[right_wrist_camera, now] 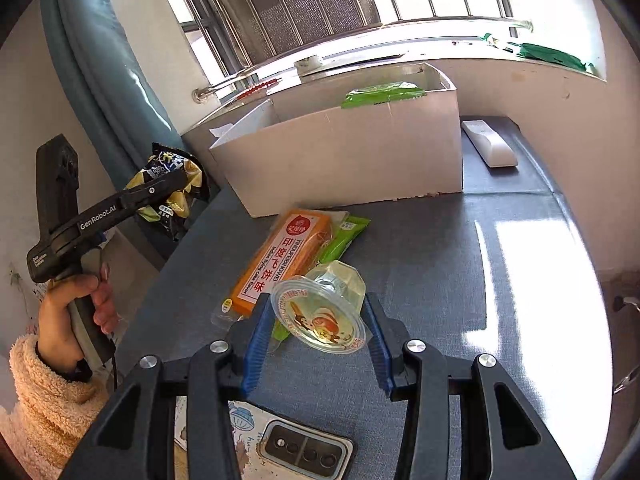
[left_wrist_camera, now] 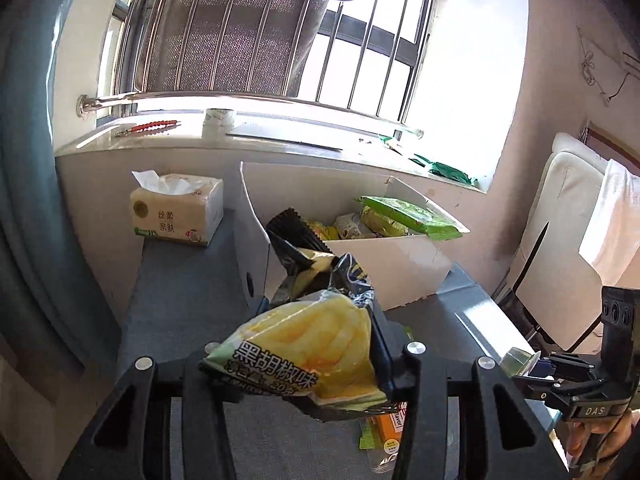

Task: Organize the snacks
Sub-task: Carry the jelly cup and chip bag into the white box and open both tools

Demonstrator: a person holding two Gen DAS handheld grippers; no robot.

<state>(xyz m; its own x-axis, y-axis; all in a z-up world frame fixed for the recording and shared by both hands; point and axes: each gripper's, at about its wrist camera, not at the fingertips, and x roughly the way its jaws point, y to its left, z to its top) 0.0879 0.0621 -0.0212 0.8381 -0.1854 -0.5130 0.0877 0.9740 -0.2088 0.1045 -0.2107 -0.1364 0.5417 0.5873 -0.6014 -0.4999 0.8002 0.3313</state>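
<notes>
Left hand-held gripper [left_wrist_camera: 304, 356] pinches a chip bag [left_wrist_camera: 308, 344], right hand-held gripper [right_wrist_camera: 318, 320] pinches a jelly cup [right_wrist_camera: 320, 312]; both likely go next into the box [right_wrist_camera: 360, 152].

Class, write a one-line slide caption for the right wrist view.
Right gripper clamps a clear plastic jelly cup above the grey table, near the white cardboard box.

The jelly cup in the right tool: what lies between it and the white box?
In the right wrist view, an orange snack packet and a green packet lie between the jelly cup and the white box.
</notes>
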